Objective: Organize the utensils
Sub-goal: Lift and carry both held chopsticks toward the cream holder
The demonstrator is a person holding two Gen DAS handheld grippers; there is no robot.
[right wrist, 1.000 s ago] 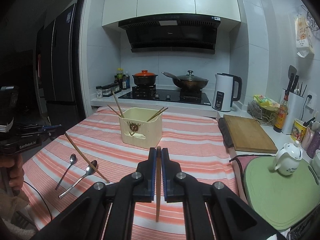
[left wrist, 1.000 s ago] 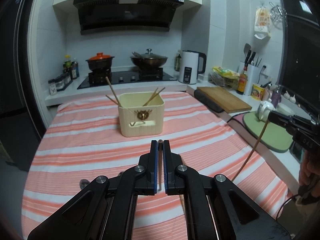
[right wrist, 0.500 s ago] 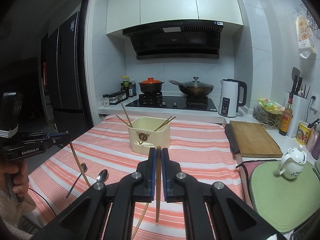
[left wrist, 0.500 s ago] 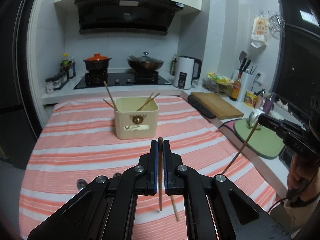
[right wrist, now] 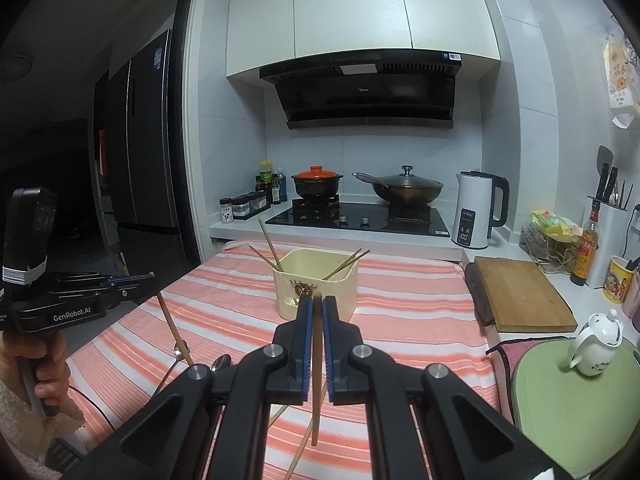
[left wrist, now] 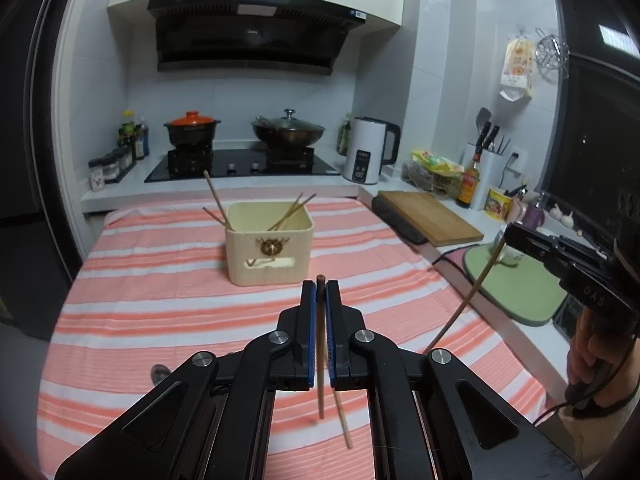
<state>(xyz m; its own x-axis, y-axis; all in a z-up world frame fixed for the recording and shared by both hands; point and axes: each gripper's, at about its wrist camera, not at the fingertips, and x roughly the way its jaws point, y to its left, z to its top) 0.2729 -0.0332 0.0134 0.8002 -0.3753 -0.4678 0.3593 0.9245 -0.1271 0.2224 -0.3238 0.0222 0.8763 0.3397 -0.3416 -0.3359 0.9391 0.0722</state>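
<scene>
A cream utensil box (left wrist: 269,249) stands on the striped tablecloth with several chopsticks leaning in it; it also shows in the right wrist view (right wrist: 316,288). My left gripper (left wrist: 320,286) is shut on a dark chopstick (left wrist: 320,360) that hangs down above the cloth, short of the box. My right gripper (right wrist: 316,300) is shut on a wooden chopstick (right wrist: 316,380), held above the cloth near the box. A loose chopstick (left wrist: 342,420) lies on the cloth below. Two spoons (right wrist: 178,354) lie at the left.
A hob with a pot (left wrist: 192,130) and a wok (left wrist: 288,130) is behind the table, with a kettle (left wrist: 370,156). A cutting board (left wrist: 430,216), a green mat (right wrist: 572,400) and a teapot (right wrist: 598,354) are at the right.
Both grippers have risen and drawn back with their chopsticks hanging off the cloth. The box looks smaller and further off in the left wrist view.
</scene>
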